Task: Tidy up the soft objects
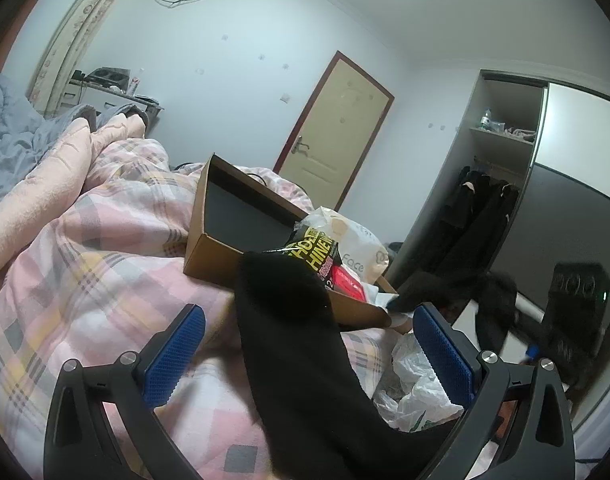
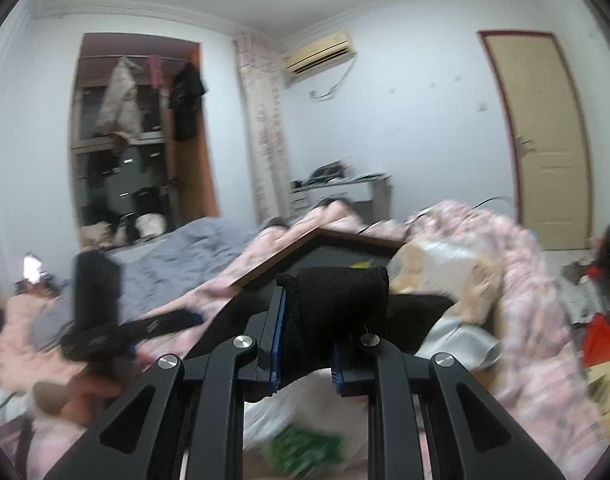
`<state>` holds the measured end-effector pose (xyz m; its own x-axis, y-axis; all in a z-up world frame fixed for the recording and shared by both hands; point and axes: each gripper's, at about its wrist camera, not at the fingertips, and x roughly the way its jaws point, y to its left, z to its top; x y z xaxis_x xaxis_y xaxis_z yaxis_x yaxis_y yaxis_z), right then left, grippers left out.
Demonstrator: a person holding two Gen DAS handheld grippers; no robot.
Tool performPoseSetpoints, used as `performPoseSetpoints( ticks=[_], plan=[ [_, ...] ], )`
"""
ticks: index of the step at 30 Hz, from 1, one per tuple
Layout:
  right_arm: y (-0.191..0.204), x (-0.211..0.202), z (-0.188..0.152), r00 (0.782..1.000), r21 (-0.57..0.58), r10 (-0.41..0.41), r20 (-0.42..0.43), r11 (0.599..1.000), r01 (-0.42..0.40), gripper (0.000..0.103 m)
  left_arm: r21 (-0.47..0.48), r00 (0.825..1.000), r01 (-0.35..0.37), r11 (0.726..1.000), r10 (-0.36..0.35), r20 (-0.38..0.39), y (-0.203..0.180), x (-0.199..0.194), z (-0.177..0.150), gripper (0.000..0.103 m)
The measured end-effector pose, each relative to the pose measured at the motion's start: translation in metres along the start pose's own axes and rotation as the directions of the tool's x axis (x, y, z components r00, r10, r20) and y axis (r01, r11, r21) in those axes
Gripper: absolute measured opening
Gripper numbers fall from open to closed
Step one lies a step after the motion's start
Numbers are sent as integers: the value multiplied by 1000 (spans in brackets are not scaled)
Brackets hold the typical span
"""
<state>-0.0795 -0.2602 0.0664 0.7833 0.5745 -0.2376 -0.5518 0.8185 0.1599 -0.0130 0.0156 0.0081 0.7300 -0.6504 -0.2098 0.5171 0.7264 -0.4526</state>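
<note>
A black sock (image 1: 301, 344) hangs between the wide-open blue pads of my left gripper (image 1: 305, 344), above the pink plaid quilt (image 1: 85, 280); I cannot tell whether it touches either pad. My right gripper (image 2: 309, 336) is shut on the same black sock (image 2: 333, 312), with its cuff sticking up past the fingertips. A brown cardboard box (image 1: 209, 256) with a dark inside lies on the bed just beyond the sock; it also shows in the right wrist view (image 2: 265, 268). Snack packets (image 1: 317, 256) lie in its right end.
Crumpled white plastic bags (image 1: 417, 388) lie at the bed's right edge. A grey blanket (image 1: 9, 144) and a pink blanket (image 1: 45, 176) are heaped at the left. An open wardrobe (image 1: 501, 152) with dark clothes and a cream door (image 1: 333, 128) stand behind.
</note>
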Motion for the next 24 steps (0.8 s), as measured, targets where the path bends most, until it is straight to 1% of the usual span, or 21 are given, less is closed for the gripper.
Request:
performPoseSetpoints(
  ticks=[1,2,3,5,8,10,12,15,16,17,19,20,21,22,23,24],
  plan=[
    [-1,6,-3,999,-5,17,-29,1000,-17,15,0,1000,0,1000,0,0,0,0,0,103],
    [1,14,-5,997,-13,23,-76,1000,-24,15,2,1000,-1,1000,1,-1,0,1,0,103],
    [1,23,-6,995,-18,24,-101,1000,-26,15,2,1000,0,1000,0,-1,0,0,0,103],
    [5,41,-8,984,-49,40,-176,998,-49,15,6,1000,-1,1000,1,0,0,0,1,103],
    [16,51,-13,966,-101,92,-240,988,-119,15,5,1000,-1,1000,1,4,1,0,0,103],
    [22,51,-15,960,-135,111,-256,980,-149,15,4,1000,-1,1000,1,6,1,0,0,103],
    [24,44,-15,959,-162,124,-253,972,-168,15,6,1000,-1,1000,1,7,1,0,0,103],
    [23,34,-18,963,-168,144,-228,968,-185,18,7,1000,-1,1000,1,8,0,-1,-1,103],
    [21,31,-16,966,-163,152,-209,969,-187,18,6,1000,-1,1000,1,9,0,-1,-1,103],
    [17,27,-15,969,-154,160,-188,970,-190,21,6,1000,0,1000,0,10,0,-1,-1,103],
    [15,20,-15,973,-138,178,-147,970,-198,35,8,1000,0,1000,0,12,0,-1,-1,103],
    [11,14,-14,973,-127,199,-115,969,-213,60,9,1000,0,1000,0,13,-1,-1,-1,103],
    [11,10,-13,969,-119,233,-82,963,-242,88,11,1000,0,1000,0,14,-1,-2,-1,103],
    [8,7,-13,965,-113,256,-57,959,-261,98,12,1000,0,1000,0,14,-1,-2,-1,103],
    [7,5,-12,962,-108,271,-31,956,-273,103,12,1000,0,1000,0,14,-2,-2,-1,103],
    [5,1,-12,958,-102,285,-5,953,-284,103,11,1000,0,1000,0,15,-1,-2,-1,103]
  ],
)
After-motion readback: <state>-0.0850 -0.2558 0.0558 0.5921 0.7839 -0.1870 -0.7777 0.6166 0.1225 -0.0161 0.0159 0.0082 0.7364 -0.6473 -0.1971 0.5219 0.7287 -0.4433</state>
